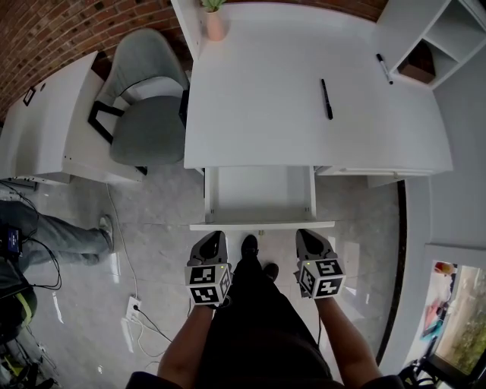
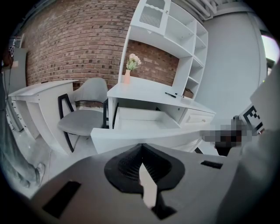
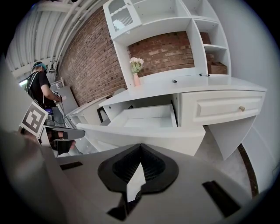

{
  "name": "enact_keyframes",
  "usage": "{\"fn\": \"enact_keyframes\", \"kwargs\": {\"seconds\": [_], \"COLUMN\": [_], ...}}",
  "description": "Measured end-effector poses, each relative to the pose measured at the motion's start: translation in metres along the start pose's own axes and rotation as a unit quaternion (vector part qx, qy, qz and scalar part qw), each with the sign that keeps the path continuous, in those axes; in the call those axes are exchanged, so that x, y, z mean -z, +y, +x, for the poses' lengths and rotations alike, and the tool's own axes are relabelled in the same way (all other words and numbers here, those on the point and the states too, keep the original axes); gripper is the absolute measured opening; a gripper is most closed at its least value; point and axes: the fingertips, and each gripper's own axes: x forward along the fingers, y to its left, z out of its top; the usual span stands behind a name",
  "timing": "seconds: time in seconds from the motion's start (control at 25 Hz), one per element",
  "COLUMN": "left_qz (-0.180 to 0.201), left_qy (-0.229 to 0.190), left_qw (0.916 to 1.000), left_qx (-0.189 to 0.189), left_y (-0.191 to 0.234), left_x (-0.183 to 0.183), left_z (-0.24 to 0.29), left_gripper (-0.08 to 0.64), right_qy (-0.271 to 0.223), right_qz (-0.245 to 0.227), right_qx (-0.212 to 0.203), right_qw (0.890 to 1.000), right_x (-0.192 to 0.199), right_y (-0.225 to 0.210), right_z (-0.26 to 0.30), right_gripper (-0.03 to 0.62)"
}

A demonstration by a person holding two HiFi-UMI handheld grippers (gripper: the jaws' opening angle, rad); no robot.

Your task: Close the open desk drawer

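Note:
The white desk (image 1: pixel 304 144) has its middle drawer (image 1: pixel 260 194) pulled out toward me, and the drawer is empty inside. Its front panel (image 1: pixel 262 225) lies just ahead of both grippers. My left gripper (image 1: pixel 213 238) hovers a short way before the panel's left part, jaws together and holding nothing. My right gripper (image 1: pixel 306 236) hangs likewise before the right part, also shut and empty. The left gripper view shows the drawer (image 2: pixel 142 136) beyond the left gripper (image 2: pixel 141 148). The right gripper view shows the drawer (image 3: pixel 144 131) close ahead of the right gripper (image 3: pixel 140 148).
A grey chair (image 1: pixel 148 102) stands left of the desk, beside a white side unit (image 1: pixel 53 114). On the desktop lie two pens (image 1: pixel 326 99) and a vase (image 1: pixel 215 23). Cables and a power strip (image 1: pixel 134 308) are on the floor at left, near another person's leg (image 1: pixel 64 237).

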Motion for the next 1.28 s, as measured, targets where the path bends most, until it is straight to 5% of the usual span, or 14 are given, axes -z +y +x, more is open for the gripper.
{"fn": "enact_keyframes", "kwargs": {"seconds": [1.28], "left_qz": [0.012], "left_qy": [-0.013], "left_qw": [0.9997], "left_qx": [0.015], "left_y": [0.030], "left_x": [-0.104], "left_z": [0.103], "left_gripper": [0.009], "right_qy": [-0.020], "right_qz": [-0.005], "right_qx": [0.026], "right_qw": [0.999], "right_x": [-0.106], "right_y": [-0.042], "right_z": [0.097], "right_gripper": [0.005]}}
